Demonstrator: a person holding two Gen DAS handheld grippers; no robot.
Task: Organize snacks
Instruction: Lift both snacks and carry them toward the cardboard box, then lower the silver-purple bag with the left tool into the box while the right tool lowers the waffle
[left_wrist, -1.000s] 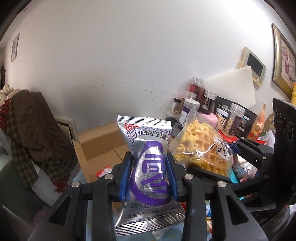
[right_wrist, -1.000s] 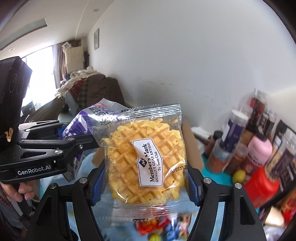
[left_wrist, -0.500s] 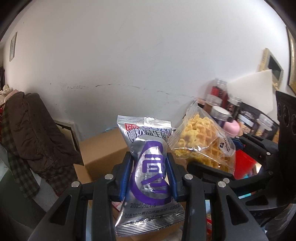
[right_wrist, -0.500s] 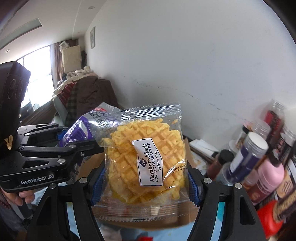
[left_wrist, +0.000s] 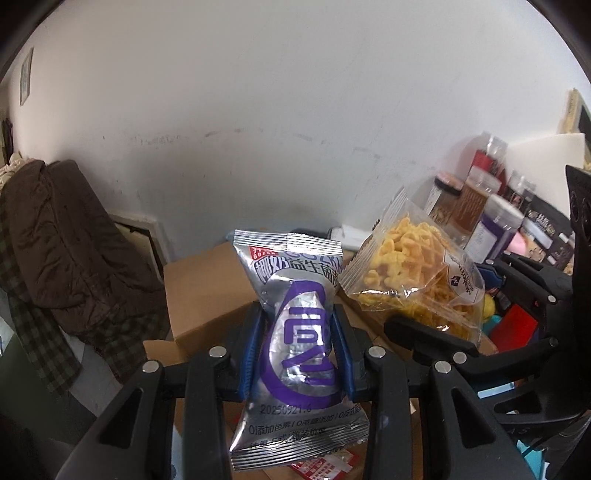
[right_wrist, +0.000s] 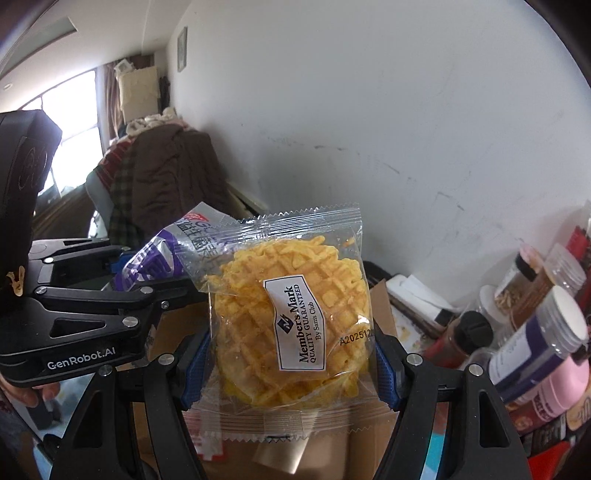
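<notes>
Both grippers have swung left since the earlier frames; the box (left_wrist: 207, 291) now sits under them and the jars (right_wrist: 543, 325) have slid to the right edge. Left gripper (left_wrist: 299, 354): fingers (left_wrist: 251, 354) pinch the silver pouch (left_wrist: 295, 332) at its middle, pouch upright. Right gripper (right_wrist: 288, 365): fingers (right_wrist: 197, 365) spread wider, clamped on the waffle pack (right_wrist: 291, 317) edges. Packs are side by side in the air above the box, nearly touching.

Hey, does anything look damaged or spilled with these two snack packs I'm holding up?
Nothing stands out. The silver and purple packet sits upright and sealed in the left gripper. The waffle pack is intact in the right gripper, with only a few loose crumbs inside its clear wrapper.
</notes>
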